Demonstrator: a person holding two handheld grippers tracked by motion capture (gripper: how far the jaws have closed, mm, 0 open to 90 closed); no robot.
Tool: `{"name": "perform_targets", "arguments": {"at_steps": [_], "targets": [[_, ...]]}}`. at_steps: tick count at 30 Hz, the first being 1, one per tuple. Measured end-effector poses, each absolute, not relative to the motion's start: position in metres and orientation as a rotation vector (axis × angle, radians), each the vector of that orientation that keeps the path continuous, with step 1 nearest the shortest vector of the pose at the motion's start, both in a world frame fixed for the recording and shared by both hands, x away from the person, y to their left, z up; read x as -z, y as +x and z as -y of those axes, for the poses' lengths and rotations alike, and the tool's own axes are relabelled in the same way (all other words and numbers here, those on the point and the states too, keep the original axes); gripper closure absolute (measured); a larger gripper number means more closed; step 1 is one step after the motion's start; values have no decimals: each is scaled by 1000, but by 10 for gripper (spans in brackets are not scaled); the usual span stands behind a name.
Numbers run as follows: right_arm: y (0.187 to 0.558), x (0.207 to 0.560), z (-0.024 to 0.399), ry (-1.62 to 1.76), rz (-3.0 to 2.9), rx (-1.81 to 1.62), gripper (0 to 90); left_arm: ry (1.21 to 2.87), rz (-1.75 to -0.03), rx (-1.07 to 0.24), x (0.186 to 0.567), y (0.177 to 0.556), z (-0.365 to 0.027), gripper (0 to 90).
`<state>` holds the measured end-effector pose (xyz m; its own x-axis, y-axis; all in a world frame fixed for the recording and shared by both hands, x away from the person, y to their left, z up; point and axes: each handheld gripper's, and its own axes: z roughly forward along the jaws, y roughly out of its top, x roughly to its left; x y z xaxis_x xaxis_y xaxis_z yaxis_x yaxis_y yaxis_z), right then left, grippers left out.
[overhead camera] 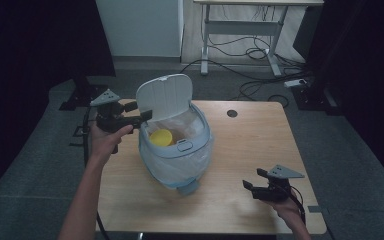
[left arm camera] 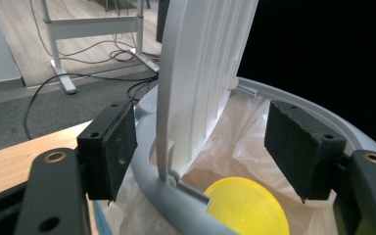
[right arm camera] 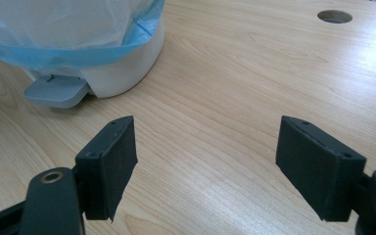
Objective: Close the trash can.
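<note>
The left gripper stands wide, its jaws straddling the raised bin lid without pressing it. The right gripper hovers wide and empty over the counter.

We see a pale grey bin with a white lid, a blue-edged clear liner, and a yellow disc inside.
</note>
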<state>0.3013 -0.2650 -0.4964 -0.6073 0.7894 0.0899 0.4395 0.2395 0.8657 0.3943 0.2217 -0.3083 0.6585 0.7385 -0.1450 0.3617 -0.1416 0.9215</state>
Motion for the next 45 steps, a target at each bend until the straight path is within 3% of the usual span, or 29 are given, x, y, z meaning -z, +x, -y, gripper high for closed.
{"name": "perform_targets", "arguments": {"at_steps": [15,28,45], "targets": [[301,498,264,1130,-2159,-1314,224,1792,-815,-433,308,390,-210,261],[297,498,260,1126,-2164,-1314,224,1791,-744,-362,321,369,-202,222],[295,499,261,1131,-2167,-1313,224,1794,-683,-398,324,348,-192,185]]}}
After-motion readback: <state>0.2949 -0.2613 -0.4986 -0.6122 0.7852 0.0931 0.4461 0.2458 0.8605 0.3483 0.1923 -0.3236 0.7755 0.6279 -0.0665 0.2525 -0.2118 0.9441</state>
